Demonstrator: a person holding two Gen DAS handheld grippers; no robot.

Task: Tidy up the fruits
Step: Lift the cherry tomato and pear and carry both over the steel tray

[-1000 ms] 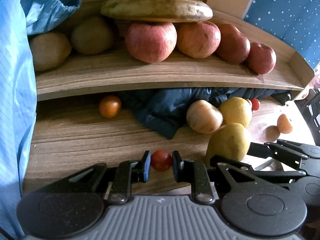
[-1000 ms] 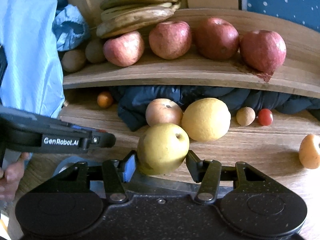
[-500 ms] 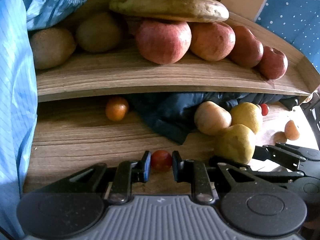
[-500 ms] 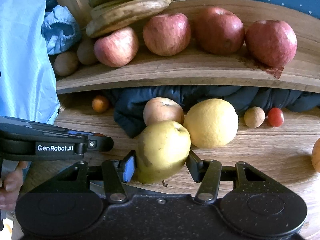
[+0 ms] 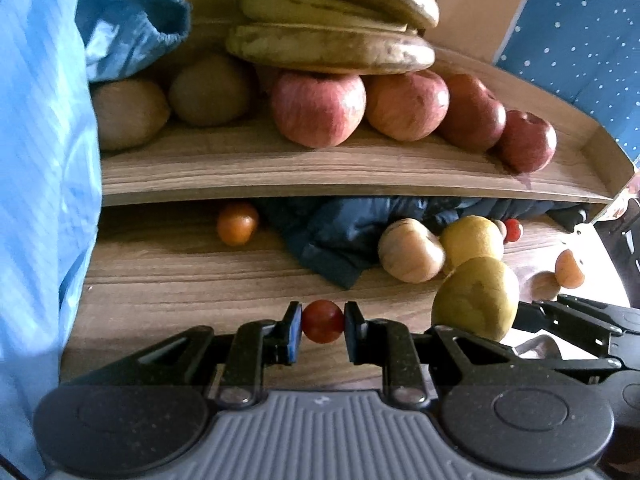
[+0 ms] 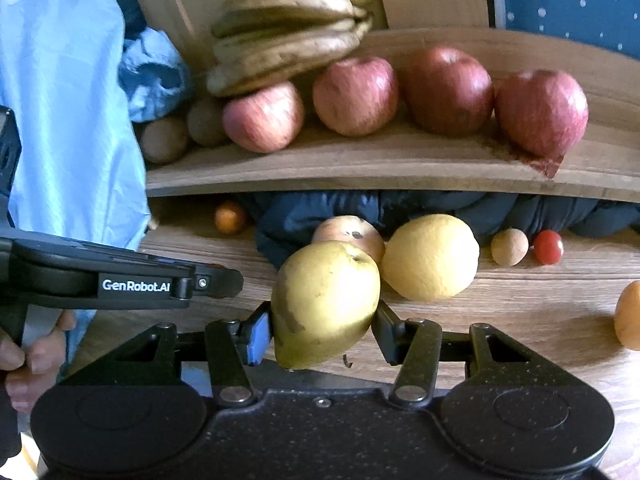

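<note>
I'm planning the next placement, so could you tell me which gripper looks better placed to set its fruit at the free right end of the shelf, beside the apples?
Probably the right gripper: its pear sits nearer that end than the left gripper's cherry tomato.

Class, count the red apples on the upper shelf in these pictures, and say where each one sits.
4, in one row along the shelf: the first under the bananas, the second beside it, the third next, the fourth at the right end. Others may be hidden behind.
</note>
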